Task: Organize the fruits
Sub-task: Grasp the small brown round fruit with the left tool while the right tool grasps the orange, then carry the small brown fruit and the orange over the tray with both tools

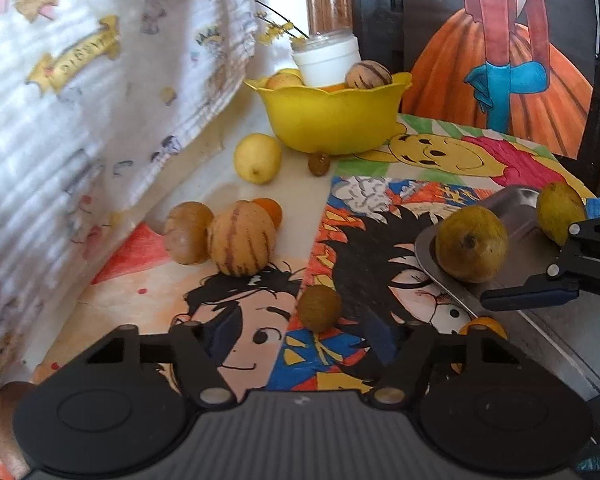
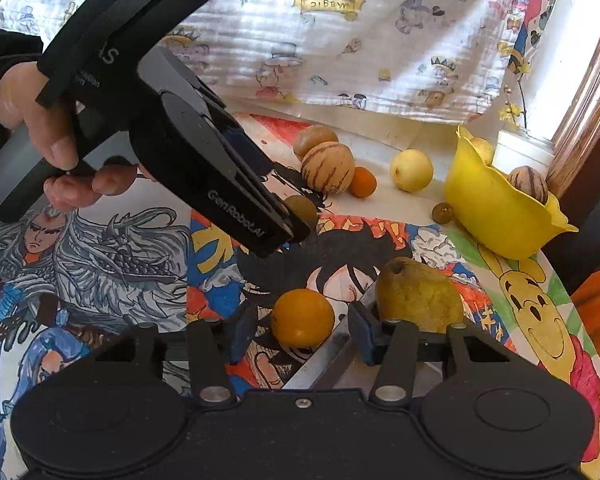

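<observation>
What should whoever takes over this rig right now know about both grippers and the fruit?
Left gripper: open, empty; small brown-green round fruit lies just ahead, between its fingers.
Right gripper: open, straddling the large round orange at the metal tray edge, not clamped.
Done: green-brown pears on the tray; striped bowl fruit in the yellow plastic bowl.
Left: loose striped oval fruit, brown round fruit, small orange, pale yellow fruit, tiny brown ball.
</observation>
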`<state>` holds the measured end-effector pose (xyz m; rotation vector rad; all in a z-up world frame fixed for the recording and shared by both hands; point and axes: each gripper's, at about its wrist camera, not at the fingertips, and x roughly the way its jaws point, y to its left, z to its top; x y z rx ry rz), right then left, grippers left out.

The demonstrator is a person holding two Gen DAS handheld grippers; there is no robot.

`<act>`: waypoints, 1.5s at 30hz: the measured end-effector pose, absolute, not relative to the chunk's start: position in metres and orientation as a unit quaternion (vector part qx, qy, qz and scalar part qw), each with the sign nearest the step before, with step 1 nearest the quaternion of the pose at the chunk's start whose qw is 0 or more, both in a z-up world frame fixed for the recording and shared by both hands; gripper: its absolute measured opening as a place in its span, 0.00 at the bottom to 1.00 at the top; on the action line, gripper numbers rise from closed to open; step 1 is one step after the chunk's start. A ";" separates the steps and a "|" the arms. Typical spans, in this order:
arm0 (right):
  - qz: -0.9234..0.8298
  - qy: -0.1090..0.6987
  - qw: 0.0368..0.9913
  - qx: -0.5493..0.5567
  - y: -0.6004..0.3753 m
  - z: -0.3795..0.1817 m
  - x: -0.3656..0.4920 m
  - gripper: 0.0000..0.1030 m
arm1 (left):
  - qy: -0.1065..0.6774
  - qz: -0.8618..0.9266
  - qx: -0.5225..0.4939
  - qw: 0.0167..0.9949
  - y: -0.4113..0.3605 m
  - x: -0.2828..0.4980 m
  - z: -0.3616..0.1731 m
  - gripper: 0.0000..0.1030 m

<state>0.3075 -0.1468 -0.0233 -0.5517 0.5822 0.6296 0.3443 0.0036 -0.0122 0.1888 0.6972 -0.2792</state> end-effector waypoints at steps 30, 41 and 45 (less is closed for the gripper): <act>0.267 0.255 0.912 -0.181 -0.189 0.000 0.287 0.35 | 0.341 -0.117 0.038 0.932 -0.016 0.315 0.015 0.27; 0.187 0.257 0.937 -0.147 -0.259 0.009 0.279 0.35 | 0.344 -0.162 0.036 0.924 -0.069 0.295 0.024 0.27; 0.166 0.264 0.941 -0.134 -0.277 0.004 0.278 0.35 | 0.347 -0.176 0.049 0.920 -0.088 0.293 0.022 0.27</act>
